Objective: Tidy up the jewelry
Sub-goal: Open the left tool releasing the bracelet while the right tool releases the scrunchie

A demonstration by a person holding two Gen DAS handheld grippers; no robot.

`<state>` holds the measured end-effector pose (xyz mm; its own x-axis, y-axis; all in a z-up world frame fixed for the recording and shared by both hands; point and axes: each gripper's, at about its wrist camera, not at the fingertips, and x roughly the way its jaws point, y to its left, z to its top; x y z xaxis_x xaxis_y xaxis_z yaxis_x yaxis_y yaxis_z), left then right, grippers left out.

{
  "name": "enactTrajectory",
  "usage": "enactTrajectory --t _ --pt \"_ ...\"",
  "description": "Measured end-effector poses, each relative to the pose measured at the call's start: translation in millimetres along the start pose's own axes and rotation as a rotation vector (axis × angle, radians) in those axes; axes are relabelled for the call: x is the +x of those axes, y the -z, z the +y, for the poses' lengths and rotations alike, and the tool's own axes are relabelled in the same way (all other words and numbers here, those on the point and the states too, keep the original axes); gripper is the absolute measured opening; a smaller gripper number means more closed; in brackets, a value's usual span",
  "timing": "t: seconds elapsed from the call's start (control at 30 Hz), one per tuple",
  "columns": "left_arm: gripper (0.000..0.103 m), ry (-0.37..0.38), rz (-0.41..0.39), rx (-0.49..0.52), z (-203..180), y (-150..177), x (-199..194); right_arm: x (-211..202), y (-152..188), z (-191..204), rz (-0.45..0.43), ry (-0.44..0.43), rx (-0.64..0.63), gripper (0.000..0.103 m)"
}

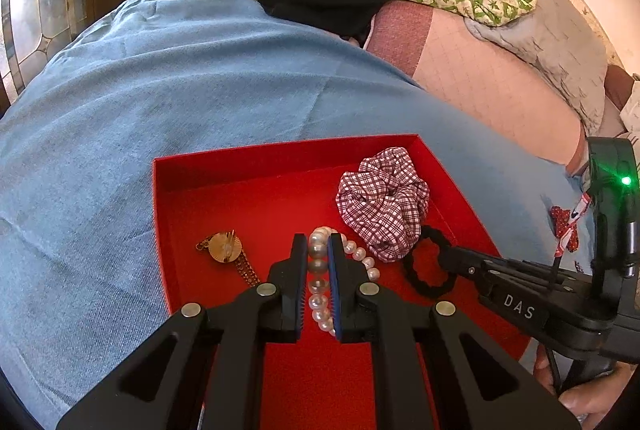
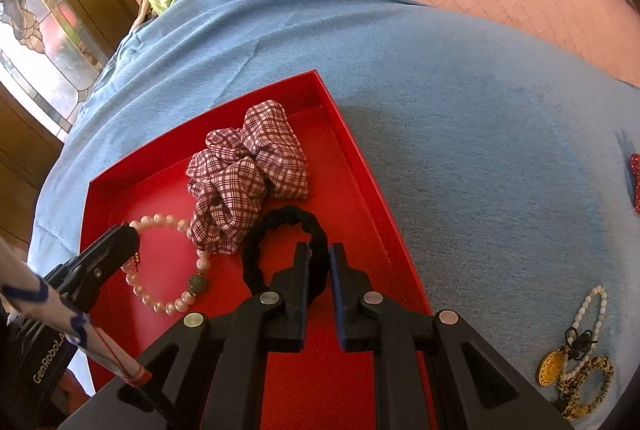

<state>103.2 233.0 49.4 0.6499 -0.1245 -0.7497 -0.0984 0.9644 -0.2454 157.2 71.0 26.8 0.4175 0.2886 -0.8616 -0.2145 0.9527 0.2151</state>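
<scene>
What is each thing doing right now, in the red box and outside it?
Red cardboard box: open, on blue cloth.
White pearl bracelet: in box, clamped by left gripper.
Black braided hair tie: in box, pinched by right gripper.
Checked fabric scrunchie: lying loose in box.
Gold round pendant: lying loose in box.
Beaded jewelry pile: outside, on cloth.

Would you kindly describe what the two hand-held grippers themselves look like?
Both are matte black plastic. The left hand-held gripper and right hand-held gripper have angular fingers with blue-edged pads and silver pivot rivets. The right's body carries white "DAS" lettering and a green light; the left's reads "GenRobot".
</scene>
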Motion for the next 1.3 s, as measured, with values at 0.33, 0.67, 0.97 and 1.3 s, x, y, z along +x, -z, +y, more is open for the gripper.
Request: enactTrajectory --t 0.33,0.67,0.97,1.3 --pt "0.017 -0.005 -0.012 -0.013 2.1 -0.5 -2.5 -11.9 -2.0 2.4 -0.021 0.005 -0.017 0.024" --pt "0.018 -0.002 -0.077 0.021 -19.1 -1.7 -18.1 -47.9 11.3 -8.1 -0.065 -0.019 -0.008 0.024" --pt "0.018 -0.004 -0.136 0.067 -45.8 5.3 -36.2 -69.2 34.9 -34.7 -0.076 -0.033 0.029 0.024" --pt "0.018 0.114 -0.150 0.191 -107.4 44.8 -65.0 -135.8 87.9 -124.1 -0.180 -0.016 0.152 0.024"
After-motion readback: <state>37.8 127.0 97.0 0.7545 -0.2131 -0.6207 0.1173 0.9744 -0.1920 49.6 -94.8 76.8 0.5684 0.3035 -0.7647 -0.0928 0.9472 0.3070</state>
